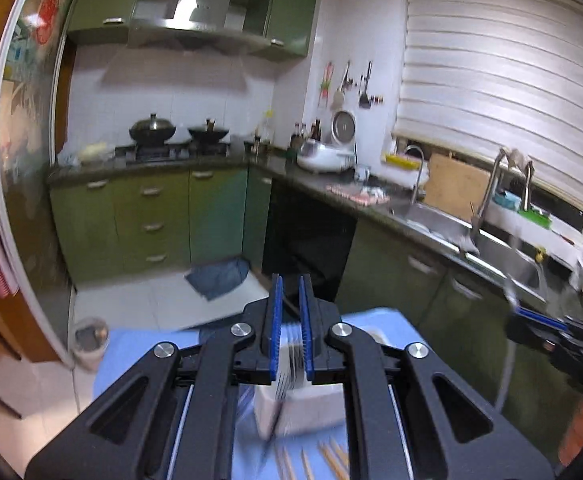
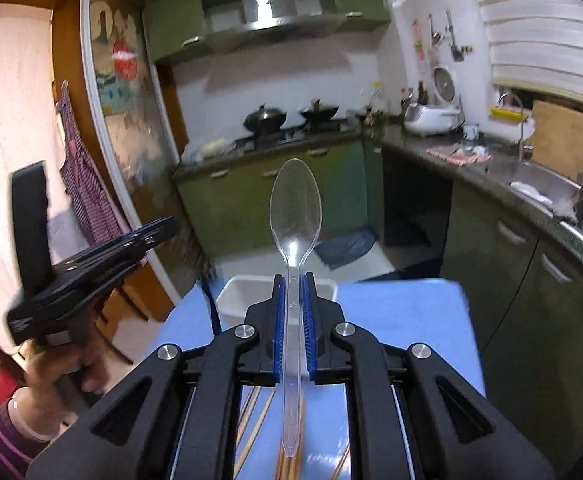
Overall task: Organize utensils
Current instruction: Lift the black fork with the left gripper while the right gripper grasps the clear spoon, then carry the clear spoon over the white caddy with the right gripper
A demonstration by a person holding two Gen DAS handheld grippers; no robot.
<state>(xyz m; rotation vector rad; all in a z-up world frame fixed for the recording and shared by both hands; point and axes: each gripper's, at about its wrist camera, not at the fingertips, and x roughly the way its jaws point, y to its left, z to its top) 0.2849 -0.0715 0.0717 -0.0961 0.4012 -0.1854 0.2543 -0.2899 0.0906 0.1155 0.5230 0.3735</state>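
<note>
My right gripper (image 2: 293, 280) is shut on a clear plastic spoon (image 2: 295, 216), bowl pointing up and away, handle running back between the pads. My left gripper (image 1: 289, 280) is shut on a clear plastic fork (image 1: 289, 372), tines hanging down over a white bin (image 1: 315, 404). The white bin also shows in the right wrist view (image 2: 247, 292) on the blue table (image 2: 403, 316). Wooden chopsticks (image 2: 259, 420) lie on the table below my right gripper; they also show in the left wrist view (image 1: 331, 460). The left gripper (image 2: 91, 264) appears at the left of the right wrist view.
The blue table (image 1: 139, 352) stands in a kitchen. Green cabinets (image 1: 151, 224) and a stove with woks (image 1: 171, 136) are behind. A counter with a sink (image 1: 491, 248) runs along the right. The right gripper (image 1: 551, 332) shows at the right edge.
</note>
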